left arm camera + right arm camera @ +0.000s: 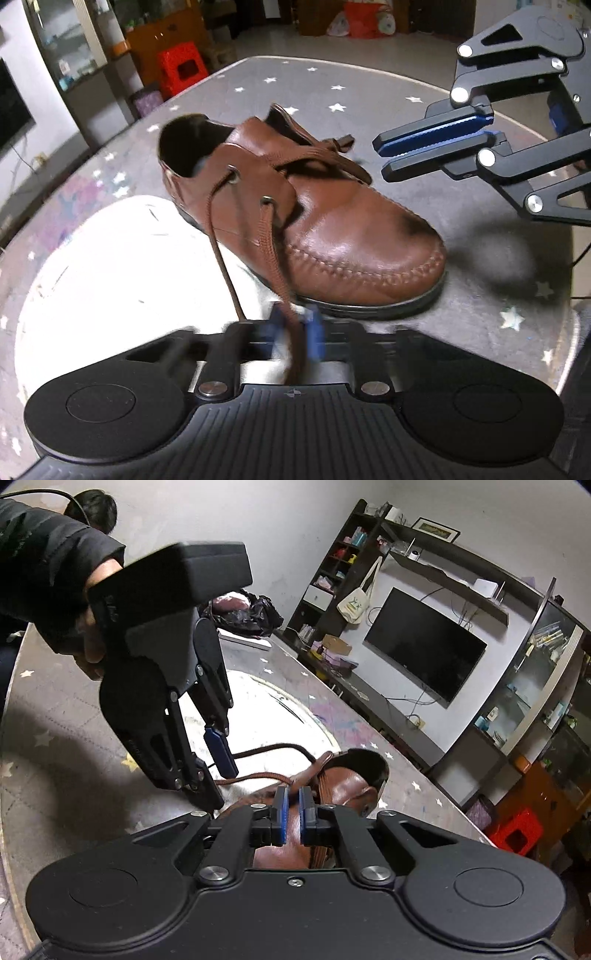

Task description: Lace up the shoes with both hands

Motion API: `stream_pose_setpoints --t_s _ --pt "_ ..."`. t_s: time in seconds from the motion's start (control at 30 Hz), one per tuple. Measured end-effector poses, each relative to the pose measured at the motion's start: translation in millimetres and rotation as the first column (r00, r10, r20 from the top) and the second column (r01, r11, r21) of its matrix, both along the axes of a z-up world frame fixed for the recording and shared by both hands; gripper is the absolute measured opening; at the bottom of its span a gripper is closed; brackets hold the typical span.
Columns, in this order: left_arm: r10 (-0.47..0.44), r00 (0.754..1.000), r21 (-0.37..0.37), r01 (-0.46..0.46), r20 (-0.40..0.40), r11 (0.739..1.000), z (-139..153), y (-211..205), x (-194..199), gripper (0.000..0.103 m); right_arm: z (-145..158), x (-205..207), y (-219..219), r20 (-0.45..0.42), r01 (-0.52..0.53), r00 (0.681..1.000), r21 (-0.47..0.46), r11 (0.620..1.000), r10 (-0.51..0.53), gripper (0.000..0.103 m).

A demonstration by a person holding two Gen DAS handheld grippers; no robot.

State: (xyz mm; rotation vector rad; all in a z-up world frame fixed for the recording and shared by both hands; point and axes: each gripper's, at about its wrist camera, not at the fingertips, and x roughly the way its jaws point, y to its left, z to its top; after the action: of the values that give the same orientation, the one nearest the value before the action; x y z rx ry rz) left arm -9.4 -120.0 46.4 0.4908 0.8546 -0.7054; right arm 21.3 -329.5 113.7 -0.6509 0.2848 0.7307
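A brown leather shoe [332, 236] lies on the grey star-patterned table [332, 85], toe to the right; it also shows in the right wrist view [343, 779]. A brown lace [273, 258] runs from the near eyelets down to my left gripper [293, 328], whose blurred blue pads are shut on it. My right gripper [382, 157] hovers right of the shoe's tongue, its jaws nearly closed with nothing between them. In the right wrist view my right gripper [291, 794] sits just above the shoe, with a narrow gap. The left gripper [218, 779] hangs at the left, the lace [258, 775] stretching towards it.
A bright white patch [110, 266] covers the table left of the shoe. A red stool [181, 70] and shelves stand beyond the table. A television [424, 646] hangs on the far wall. A cable [277, 747] lies on the table behind the shoe.
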Motion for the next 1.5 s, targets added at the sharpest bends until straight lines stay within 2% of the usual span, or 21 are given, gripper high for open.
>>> stream_pose_setpoints --t_s 0.07,0.13,0.23,0.33,0.43,0.5,0.6,0.67,0.8,0.93,0.97,1.0,1.17,1.27,1.3,1.33,1.37,1.43,1.5 --pt "-0.001 1.000 -0.032 0.001 -0.006 0.999 5.5 0.8 -1.7 0.002 -1.2 -1.0 -1.4 0.001 0.005 1.000 0.000 1.000 -0.005 0.005" --pt "-0.005 1.000 -0.079 0.004 -0.020 0.997 12.2 0.8 -2.1 0.002 -3.2 -1.8 -5.8 -0.006 0.019 1.000 0.010 1.000 -0.019 0.006" --pt "-0.012 1.000 -0.134 0.011 -0.002 0.991 28.7 -2.5 -4.8 0.002 -5.5 -2.5 -10.1 -0.021 0.041 0.999 0.024 0.999 -0.040 0.020" --pt "0.006 1.000 -0.211 -0.010 -0.015 0.978 41.7 -7.1 -0.7 0.002 -8.1 -4.5 -12.0 -0.039 0.051 0.998 0.030 0.998 -0.050 0.020" --pt "0.045 0.997 -0.318 -0.063 -0.063 0.946 50.1 -9.1 12.1 0.002 -10.9 -6.5 -12.7 -0.074 0.053 0.996 0.050 0.997 -0.049 0.020" --pt "0.089 0.986 -0.408 -0.140 -0.143 0.902 51.2 -8.1 28.4 0.002 -11.9 -6.4 -11.6 -0.093 0.055 0.994 0.063 0.996 -0.049 0.021" --pt "0.136 0.967 -0.465 -0.224 -0.214 0.857 49.6 -4.8 41.5 0.002 -12.7 -2.3 -10.7 -0.133 0.076 0.989 0.108 0.991 -0.062 0.024" --pt "0.143 0.962 -0.479 -0.242 -0.234 0.844 49.6 -4.0 44.3 0.002 -13.3 3.3 -13.3 -0.175 0.111 0.981 0.156 0.981 -0.083 0.025" --pt "0.139 0.963 -0.472 -0.236 -0.230 0.850 53.6 -8.1 39.4 0.002 -16.6 15.9 -14.9 -0.244 0.166 0.964 0.234 0.958 -0.107 0.025" --pt "0.135 0.965 -0.470 -0.228 -0.224 0.853 55.2 -3.1 34.4 0.002 -21.1 25.8 -12.4 -0.282 0.198 0.952 0.274 0.941 -0.118 0.024" --pt "0.130 0.966 -0.468 -0.223 -0.221 0.855 54.6 -2.4 34.0 0.002 -22.1 27.1 -11.4 -0.289 0.196 0.950 0.272 0.942 -0.115 0.012" --pt "0.126 0.968 -0.466 -0.217 -0.219 0.858 53.9 -1.7 33.6 0.003 -23.4 26.7 -13.0 -0.287 0.193 0.951 0.265 0.945 -0.114 0.005" --pt "0.111 0.971 -0.461 -0.200 -0.211 0.865 51.7 2.4 30.5 0.003 -24.8 22.9 -21.2 -0.258 0.195 0.957 0.239 0.951 -0.131 0.002" --pt "0.104 0.976 -0.434 -0.180 -0.192 0.883 51.5 4.2 26.9 0.006 -23.1 18.6 -22.8 -0.210 0.210 0.964 0.215 0.954 -0.165 0.002" --pt "0.097 0.978 -0.419 -0.167 -0.182 0.893 51.8 4.6 24.7 0.014 -22.8 16.4 -21.9 -0.187 0.207 0.968 0.199 0.958 -0.170 0.002" --pt "0.092 0.982 -0.403 -0.153 -0.168 0.902 52.3 4.7 22.3 0.029 -22.5 14.2 -21.1 -0.163 0.204 0.971 0.183 0.962 -0.175 0.002" --pt "0.081 0.987 -0.378 -0.129 -0.141 0.917 53.7 4.8 17.5 0.035 -23.3 10.4 -18.9 -0.112 0.196 0.977 0.141 0.970 -0.181 0.002" --pt "0.060 0.994 -0.342 -0.089 -0.092 0.936 56.0 5.1 9.1 0.036 -25.2 2.4 -14.1 -0.001 0.184 0.983 0.050 0.982 -0.184 0.001" --pt "0.027 0.999 -0.287 -0.031 -0.021 0.958 58.7 2.0 -1.9 0.036 -25.3 -0.3 -13.5 0.038 0.178 0.983 0.018 0.984 -0.179 0.001"
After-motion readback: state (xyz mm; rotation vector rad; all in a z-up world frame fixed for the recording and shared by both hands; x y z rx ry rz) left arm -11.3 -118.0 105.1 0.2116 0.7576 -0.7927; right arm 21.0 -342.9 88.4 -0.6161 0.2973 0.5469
